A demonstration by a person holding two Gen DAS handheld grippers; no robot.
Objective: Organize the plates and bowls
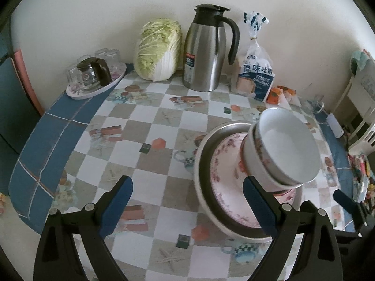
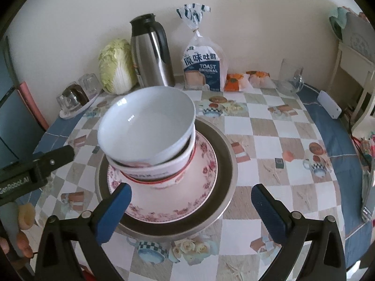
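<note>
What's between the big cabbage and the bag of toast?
The steel thermos jug stands between the cabbage and the toast bag, along the wall. Both wrist views show it.

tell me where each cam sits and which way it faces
Left wrist: on the left gripper, left of the stacked dishes, facing the wall; own open fingers show, plus the right gripper's fingertip.
Right wrist: on the right gripper, facing the bowl stack; open fingers show, left gripper intrudes.
Shared: bowls, flowered plate, thermos, cabbage, toast bag.

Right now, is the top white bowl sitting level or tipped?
Tipped. The top white bowl leans inside the bowl beneath, its rim slanted in both views.
</note>
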